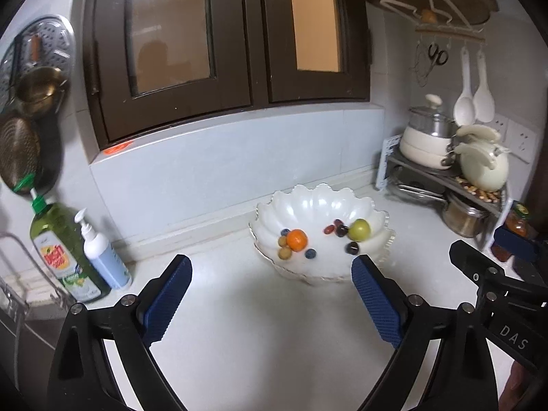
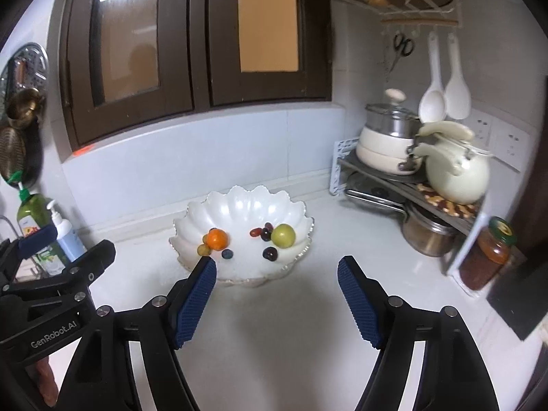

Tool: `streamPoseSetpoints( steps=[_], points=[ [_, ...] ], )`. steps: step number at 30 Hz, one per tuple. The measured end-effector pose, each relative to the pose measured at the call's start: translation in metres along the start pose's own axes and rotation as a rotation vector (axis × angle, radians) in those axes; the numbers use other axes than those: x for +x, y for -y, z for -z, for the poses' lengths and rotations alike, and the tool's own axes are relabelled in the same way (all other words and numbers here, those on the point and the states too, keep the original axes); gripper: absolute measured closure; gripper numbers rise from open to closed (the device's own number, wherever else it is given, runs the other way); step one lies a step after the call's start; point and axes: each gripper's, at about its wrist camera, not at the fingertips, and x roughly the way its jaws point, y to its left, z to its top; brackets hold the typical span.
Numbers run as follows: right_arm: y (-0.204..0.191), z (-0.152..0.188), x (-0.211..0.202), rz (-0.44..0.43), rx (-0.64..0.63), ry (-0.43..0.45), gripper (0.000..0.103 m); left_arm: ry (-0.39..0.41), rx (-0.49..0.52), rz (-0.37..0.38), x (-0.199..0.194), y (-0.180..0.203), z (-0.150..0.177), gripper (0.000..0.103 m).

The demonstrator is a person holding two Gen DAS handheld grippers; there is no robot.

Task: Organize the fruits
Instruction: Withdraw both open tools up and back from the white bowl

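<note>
Fruits lie in a white scalloped bowl (image 1: pixel 322 205) on the tabletop (image 1: pixel 260 308) near the far wall: an orange (image 1: pixel 296 239) toward its left, a green apple (image 1: pixel 359 229) toward its right. Left tongs (image 1: pixel 270 275) and right tongs (image 2: pixel 277 274) hang on the bowl's near side, both spread apart, gripping nothing.

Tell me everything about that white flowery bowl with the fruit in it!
The white bowl has a scalloped, petal-like rim and looks like glossy plastic or glass. It sits upright on the pale counter, below the window. Inside lie an orange, a green apple, blueberries, dark grapes and small tan fruits. Nothing else touches it.
</note>
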Motion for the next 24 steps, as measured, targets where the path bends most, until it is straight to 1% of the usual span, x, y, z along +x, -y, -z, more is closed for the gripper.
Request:
streamPoseSetpoints(
  steps=[2, 5, 7, 11, 14, 18, 24],
  points=[
    [0.000, 0.008, -0.017, 0.001, 0.002, 0.010, 0.027, 0.025, -0.007, -0.008, -0.020, -0.001, 0.010, 0.007],
    [0.000, 0.023, -0.047, -0.012, -0.008, 0.025, 0.026, 0.075, -0.008, -0.031, -0.055, -0.001, 0.026, 0.000],
    [0.000, 0.033, -0.069, -0.018, -0.016, 0.044, 0.026, 0.093, -0.014, -0.040, -0.079, 0.002, 0.039, 0.000],
    [0.002, 0.054, -0.110, -0.027, -0.026, 0.063, 0.026, 0.097, -0.018, -0.039, -0.115, 0.009, 0.060, 0.000],
    [0.005, 0.067, -0.134, -0.008, -0.029, 0.075, 0.026, 0.104, -0.012, -0.054, -0.141, 0.014, 0.074, 0.000],
    [0.008, 0.082, -0.168, -0.004, -0.037, 0.089, 0.026, 0.105, -0.003, -0.063, -0.170, 0.021, 0.090, 0.000],
    [0.013, 0.098, -0.202, 0.000, -0.019, 0.115, 0.026, 0.110, -0.008, -0.058, -0.205, 0.023, 0.106, 0.000]
  ],
)
